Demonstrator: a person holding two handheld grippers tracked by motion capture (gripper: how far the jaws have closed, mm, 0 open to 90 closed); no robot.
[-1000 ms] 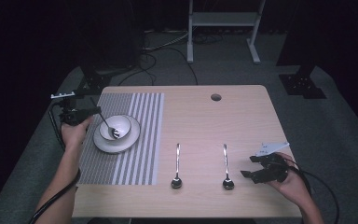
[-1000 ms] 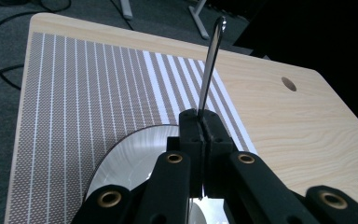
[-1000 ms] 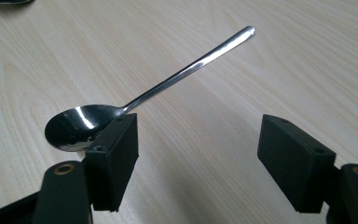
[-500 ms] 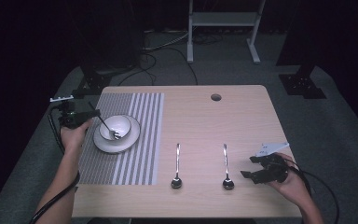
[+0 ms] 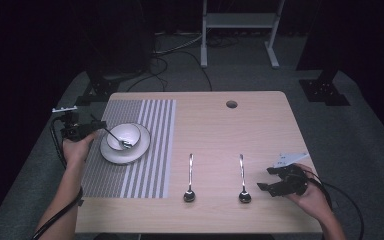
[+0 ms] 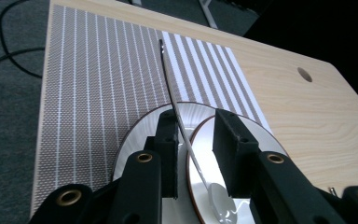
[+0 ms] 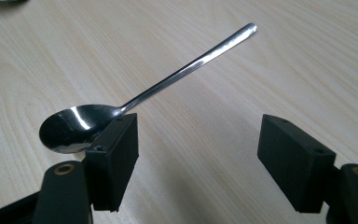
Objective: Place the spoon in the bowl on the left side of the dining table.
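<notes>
A white bowl (image 5: 130, 132) stands on a white plate (image 5: 109, 155) on the striped placemat (image 5: 145, 115). A spoon (image 5: 114, 136) leans in the bowl, its handle pointing left. My left gripper (image 5: 97, 128) is open at the plate's left rim, and the spoon (image 6: 170, 88) handle passes between the jaws, close to the left one. Two more spoons lie on the bare wood, a middle spoon (image 5: 190, 175) and a right spoon (image 5: 242, 172). Just right of the right spoon, my right gripper (image 5: 265, 179) is open. In its own view the spoon (image 7: 168, 81) bowl sits beside the left jaw.
The wooden table (image 5: 260, 130) has a round cable hole (image 5: 231, 104) near its far edge. Dark floor with cables and metal stand legs surrounds it. The placemat (image 6: 88, 70) covers the table's left third.
My left gripper has drawn back slightly to the left along the spoon handle. The spoons and the right gripper have stayed put.
</notes>
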